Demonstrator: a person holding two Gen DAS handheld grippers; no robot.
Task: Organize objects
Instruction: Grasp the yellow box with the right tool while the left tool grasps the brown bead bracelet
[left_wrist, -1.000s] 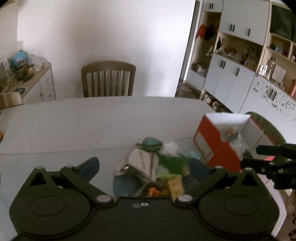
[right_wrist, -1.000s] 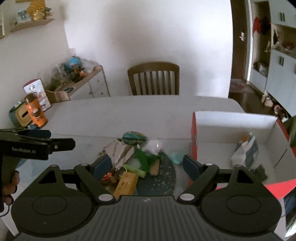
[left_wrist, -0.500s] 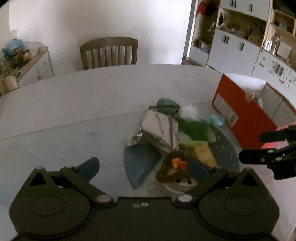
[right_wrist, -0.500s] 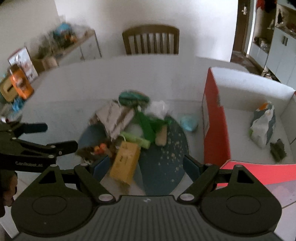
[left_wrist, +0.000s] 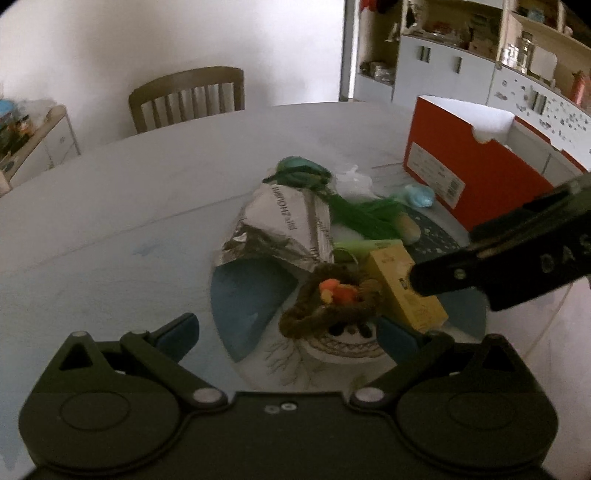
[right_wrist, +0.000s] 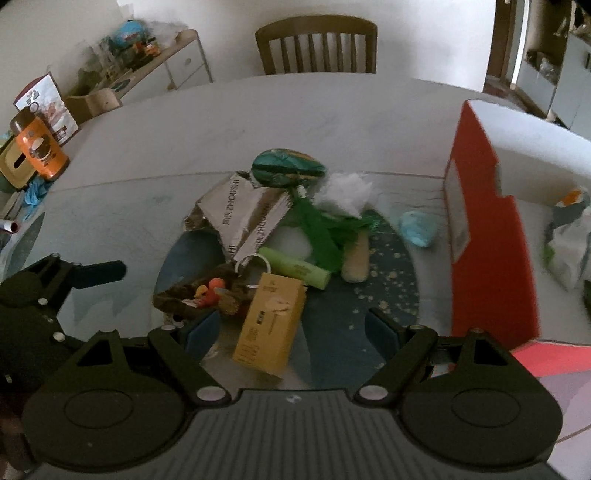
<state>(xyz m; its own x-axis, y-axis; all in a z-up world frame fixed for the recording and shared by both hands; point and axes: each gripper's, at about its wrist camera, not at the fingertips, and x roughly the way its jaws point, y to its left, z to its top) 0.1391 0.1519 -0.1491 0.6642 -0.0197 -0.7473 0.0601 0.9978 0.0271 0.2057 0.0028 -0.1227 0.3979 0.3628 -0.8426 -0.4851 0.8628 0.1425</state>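
A pile of small objects lies on a round blue mat (right_wrist: 373, 291): a yellow box (right_wrist: 271, 328), a brown fuzzy toy with orange bits (right_wrist: 205, 293), a torn foil bag (right_wrist: 240, 218), a green tube (right_wrist: 295, 267), a teal pouch (right_wrist: 288, 168) and crumpled white plastic (right_wrist: 345, 192). My right gripper (right_wrist: 291, 328) is open, its fingers on either side of the yellow box's near end. My left gripper (left_wrist: 286, 334) is open just short of the brown toy (left_wrist: 328, 302). To the right stands an open red box (right_wrist: 487, 229) holding a white bag (right_wrist: 569, 236).
A wooden chair (right_wrist: 317, 46) stands behind the white table (right_wrist: 258, 118). An orange jar (right_wrist: 38, 149) and a tissue box sit at the far left. Cabinets (left_wrist: 461, 70) line the right wall. The right gripper's body (left_wrist: 517, 258) reaches in over the yellow box (left_wrist: 402, 288).
Both grippers have tilted down and come closer to the pile. The right gripper now straddles the yellow box; the left one is near the brown toy. Both have stayed open.
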